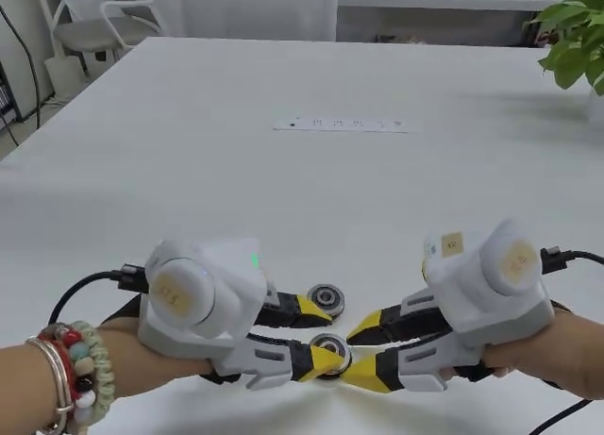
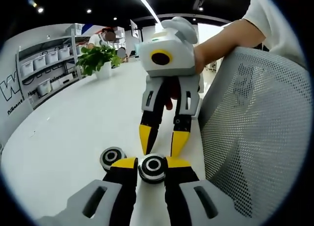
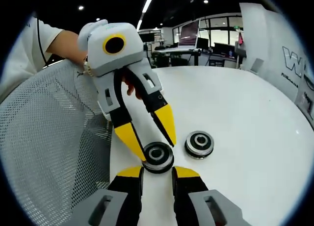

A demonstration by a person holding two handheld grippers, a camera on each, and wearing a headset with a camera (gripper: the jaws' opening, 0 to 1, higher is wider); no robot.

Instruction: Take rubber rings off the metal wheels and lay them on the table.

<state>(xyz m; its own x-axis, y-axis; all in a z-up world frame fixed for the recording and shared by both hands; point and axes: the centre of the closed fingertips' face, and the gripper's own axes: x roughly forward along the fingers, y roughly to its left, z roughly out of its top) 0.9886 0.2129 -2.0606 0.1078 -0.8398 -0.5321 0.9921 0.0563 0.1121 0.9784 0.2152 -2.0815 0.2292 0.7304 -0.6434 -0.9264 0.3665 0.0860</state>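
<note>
Fingers (image 2: 125, 163) of left gripper (image 2: 152, 163) closed on a metal wheel (image 3: 158, 156), one yellow tip each side of it, wheel lying flat on the surface (image 1: 283, 190) close to the person. Right gripper (image 3: 158, 172) faces it from the opposite side: fingers parted about wheel-width, tips at the near rim of the same wheel, can't tell if they touch. Second wheel (image 3: 199, 144) lies flat just beside the first, apart from it, outside both pairs of fingers. Both wheels have a dark outer band and bright metal hub. Writing: big "W" on the wall (image 2: 10, 86) with a smaller line under it, too small to read; round yellowish stickers on both gripper bodies in the head view, print not legible. Surface is plain white and matte, with a long white strip (image 1: 344, 125), looks like a power strip, lying well beyond the grippers. Room: potted plant (image 1: 576, 39) at the far right corner of the surface, grey mesh chair back (image 2: 255, 123) right beside the person, shelving with white bins (image 2: 49, 64), dark ceiling with strip lights, monitors (image 3: 189, 32) on a far desk. Bead bracelets (image 1: 71, 369) on the left wrist
</note>
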